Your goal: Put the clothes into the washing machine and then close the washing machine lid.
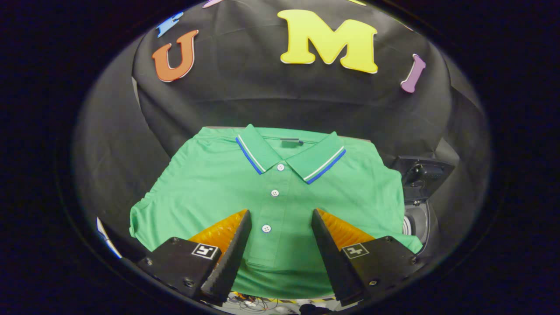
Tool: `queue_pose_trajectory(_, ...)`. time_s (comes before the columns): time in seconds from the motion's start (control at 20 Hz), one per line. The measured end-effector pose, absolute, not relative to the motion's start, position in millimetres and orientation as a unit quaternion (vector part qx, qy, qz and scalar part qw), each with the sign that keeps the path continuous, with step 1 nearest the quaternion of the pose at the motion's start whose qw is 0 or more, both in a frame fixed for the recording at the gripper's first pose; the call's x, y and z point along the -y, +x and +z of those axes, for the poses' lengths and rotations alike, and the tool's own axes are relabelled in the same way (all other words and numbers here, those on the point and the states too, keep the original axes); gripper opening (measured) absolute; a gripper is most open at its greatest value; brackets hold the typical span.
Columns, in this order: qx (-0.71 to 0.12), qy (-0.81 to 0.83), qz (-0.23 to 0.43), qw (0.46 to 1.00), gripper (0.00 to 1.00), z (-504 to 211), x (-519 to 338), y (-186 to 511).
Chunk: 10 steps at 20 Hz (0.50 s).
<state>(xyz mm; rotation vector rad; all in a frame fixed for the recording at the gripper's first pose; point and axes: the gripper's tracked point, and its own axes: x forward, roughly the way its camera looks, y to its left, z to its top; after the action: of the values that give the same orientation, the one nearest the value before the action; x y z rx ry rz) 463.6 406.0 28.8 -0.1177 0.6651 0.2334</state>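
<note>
A green polo shirt [210, 183] lies spread flat, front up, with a blue-and-white striped collar [258, 153] and a row of white buttons down its placket. My gripper [281, 213] hovers over the shirt's lower front, open, with the placket and one button showing between its fingers. Nothing is held. To the right of the shirt, partly hidden by its sleeve, stands the washing machine [418, 218] with its dark lid [424, 175] raised and a round opening below it.
The shirt rests on a surface whose far edge [354, 138] peeks out behind the collar. Black cloth walls close the space behind and on both sides. Loose cables [258, 302] lie below the shirt's near hem.
</note>
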Motion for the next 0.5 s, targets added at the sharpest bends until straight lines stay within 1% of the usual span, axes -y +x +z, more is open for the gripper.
queue_pose_trajectory(0.05, -0.324, -0.069, 0.122, 0.935, 0.83, 28.2, -407.8, 464.7)
queue_pose_trajectory(0.1, -0.317, -0.074, 0.132, 0.936, 0.67, 28.7, -410.2, 465.5)
queue_pose_trajectory(0.2, -0.3, -0.08, 0.129, 0.942, 0.36, 30.7, -408.6, 464.1)
queue_pose_trajectory(0.25, -0.292, -0.091, 0.133, 0.943, 0.26, 32.6, -407.4, 464.0)
queue_pose_trajectory(0.3, -0.287, -0.1, 0.138, 0.943, 0.24, 31.7, -406.4, 464.3)
queue_pose_trajectory(0.35, -0.286, -0.098, 0.143, 0.942, 0.17, 28.3, -404.6, 463.0)
queue_pose_trajectory(0.4, -0.287, -0.09, 0.15, 0.942, 0.13, 31.8, -404.8, 462.9)
queue_pose_trajectory(0.45, -0.287, -0.083, 0.159, 0.941, 0.1, 31.0, -403.1, 459.4)
queue_pose_trajectory(0.5, -0.287, -0.078, 0.168, 0.94, 0.09, 31.1, -402.7, 456.9)
